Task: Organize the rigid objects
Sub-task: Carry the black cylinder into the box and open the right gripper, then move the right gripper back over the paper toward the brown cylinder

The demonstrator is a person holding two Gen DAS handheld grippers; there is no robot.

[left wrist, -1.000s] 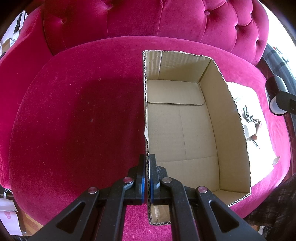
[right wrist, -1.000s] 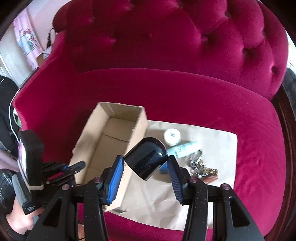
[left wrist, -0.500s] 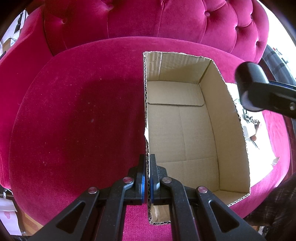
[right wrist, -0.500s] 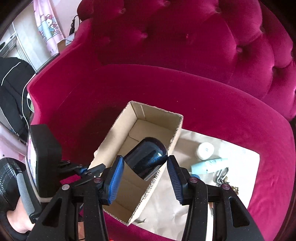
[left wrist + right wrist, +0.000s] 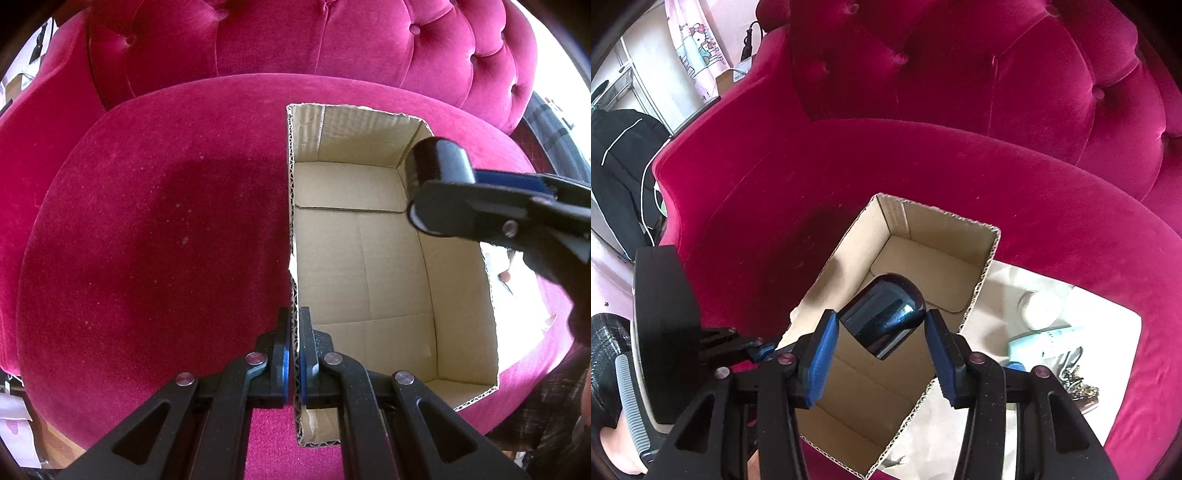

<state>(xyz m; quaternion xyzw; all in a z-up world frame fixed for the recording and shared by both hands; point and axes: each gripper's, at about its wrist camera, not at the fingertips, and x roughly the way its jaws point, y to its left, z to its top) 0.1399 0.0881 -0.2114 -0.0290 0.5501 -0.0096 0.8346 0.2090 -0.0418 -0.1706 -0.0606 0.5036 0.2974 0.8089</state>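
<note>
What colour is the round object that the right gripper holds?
The round object is glossy and very dark blue, almost black. The right wrist view shows it best.

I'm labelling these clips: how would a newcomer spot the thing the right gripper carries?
Find the pink velvet sofa, then the open cardboard box on its seat. Above the box, the right gripper holds a glossy dark rounded cylinder, the only black item; the things on the paper beside it are pale.
</note>
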